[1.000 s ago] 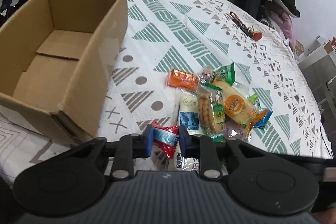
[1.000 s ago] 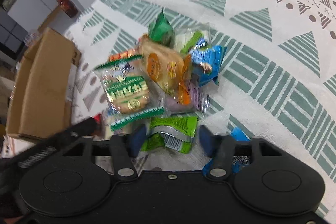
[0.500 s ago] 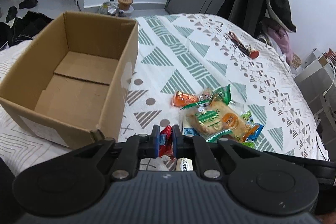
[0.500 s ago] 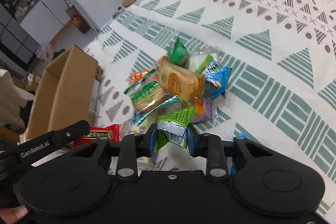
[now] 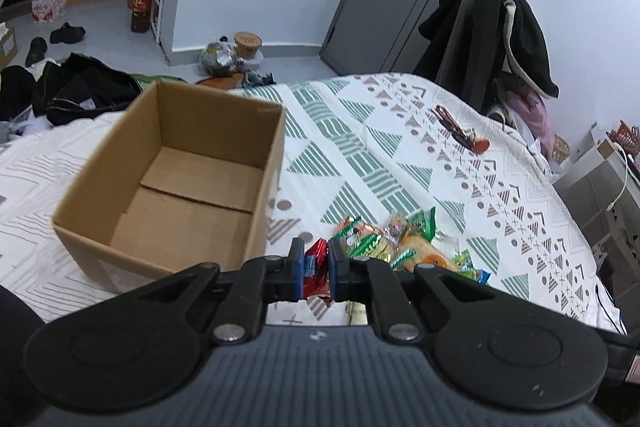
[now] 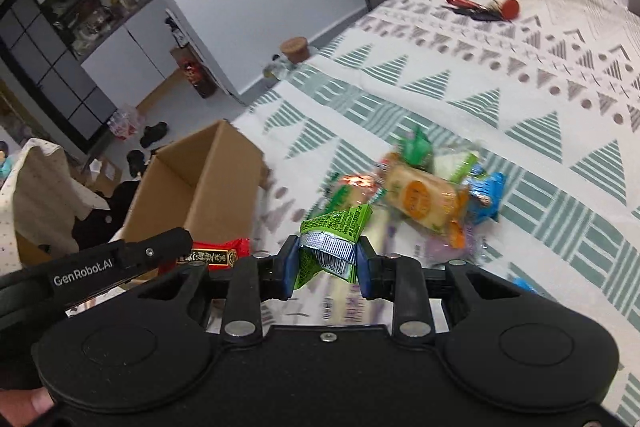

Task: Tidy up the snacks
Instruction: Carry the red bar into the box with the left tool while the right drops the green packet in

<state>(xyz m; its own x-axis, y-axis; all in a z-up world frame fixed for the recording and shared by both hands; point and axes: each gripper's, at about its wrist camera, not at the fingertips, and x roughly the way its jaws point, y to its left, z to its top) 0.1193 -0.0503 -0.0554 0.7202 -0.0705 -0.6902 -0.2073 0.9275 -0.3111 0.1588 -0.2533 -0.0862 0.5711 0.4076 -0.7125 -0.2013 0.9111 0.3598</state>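
Observation:
My left gripper [image 5: 314, 269] is shut on a red snack packet [image 5: 315, 267], held in the air just right of an open, empty cardboard box [image 5: 180, 183]. The same red snack packet [image 6: 218, 255] and the left gripper [image 6: 176, 241] show at the lower left of the right wrist view. My right gripper [image 6: 326, 263] is shut on a green snack packet [image 6: 334, 235], lifted above the bed. A pile of snacks [image 5: 404, 247] lies on the patterned bedspread [image 5: 360, 155]. That pile of snacks [image 6: 424, 191] holds an orange-labelled cake, green packets and a blue one.
Scissors with a red tag [image 5: 460, 133] lie far back on the bed. A coat hangs on a stand [image 5: 492, 39] behind the bed. Shoes, bags and bottles sit on the floor [image 5: 80, 39] to the left. A thumb [image 6: 36, 403] shows at the bottom left.
Both grippers closed on their packets and rose from the bedspread: the left with the red packet, the right with the green one. The pile and box now sit farther below.

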